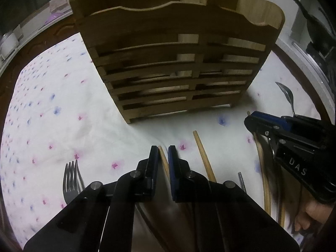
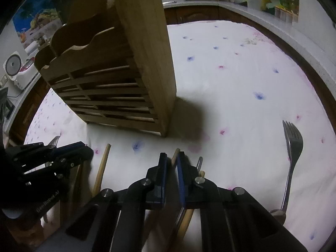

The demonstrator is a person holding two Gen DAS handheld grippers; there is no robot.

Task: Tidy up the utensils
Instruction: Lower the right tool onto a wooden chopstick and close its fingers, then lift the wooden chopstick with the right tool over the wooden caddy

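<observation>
Chopsticks: light, stiff, slippery wood. Both my jaws clench one chopstick each, left gripper (image 1: pixel 163 154) and right gripper (image 2: pixel 172 160), near the tips.

Dim room. Dark wooden tabletop (image 2: pixel 327 103) under white floral cloth (image 2: pixel 241 79). Pale counter (image 2: pixel 241 8) beyond far edge, cluttered; white rice cooker (image 2: pixel 17 71) near left corner.

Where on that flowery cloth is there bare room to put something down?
Bare cloth lies to the right of the wooden holder, beyond the fork. Crowded: the strip before the holder, where chopsticks lie around the left gripper and right gripper.
</observation>
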